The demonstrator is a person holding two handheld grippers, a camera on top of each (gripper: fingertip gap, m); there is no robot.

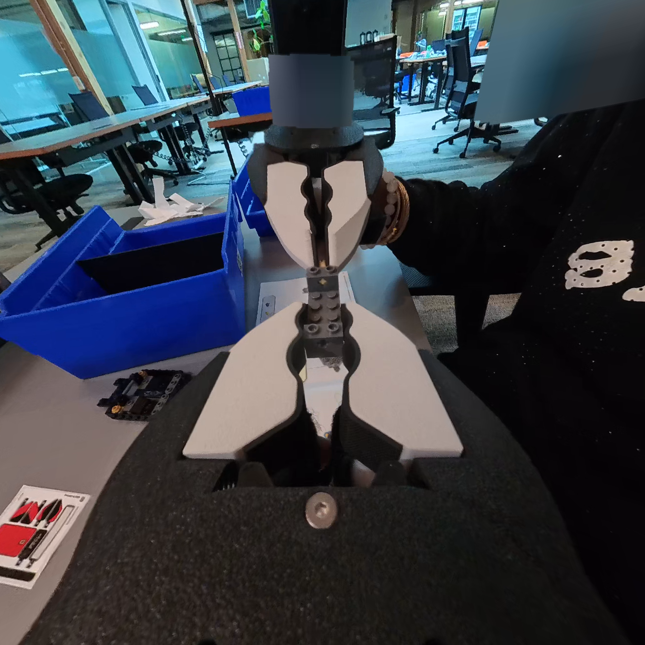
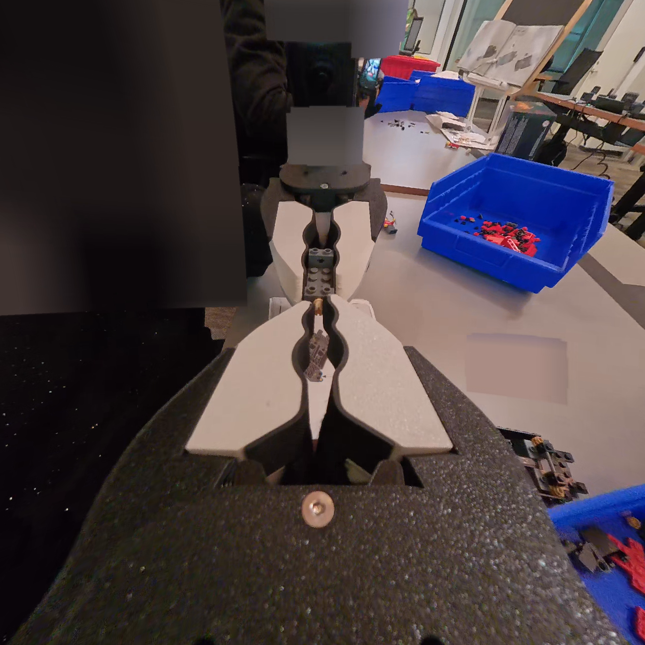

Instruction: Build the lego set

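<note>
My left gripper [image 1: 323,314] is shut on a dark grey Lego assembly [image 1: 323,309], a studded plate with a holed brick at each end, held above the table. My right gripper [image 1: 323,260] faces it tip to tip and is shut on a small tan pin [image 1: 324,262] that touches the assembly's far brick. In the right wrist view, the right gripper [image 2: 318,304] pinches the tan pin [image 2: 317,308] against the near end of the grey assembly [image 2: 320,275]. The left gripper [image 2: 319,288] clamps the assembly's sides.
An open blue bin [image 1: 139,307] stands to the left, with a black part-built frame [image 1: 146,394] and a sticker sheet [image 1: 35,534] in front of it. An instruction sheet [image 1: 275,300] lies below. A blue bin [image 2: 516,195] with red and black pieces sits at the right.
</note>
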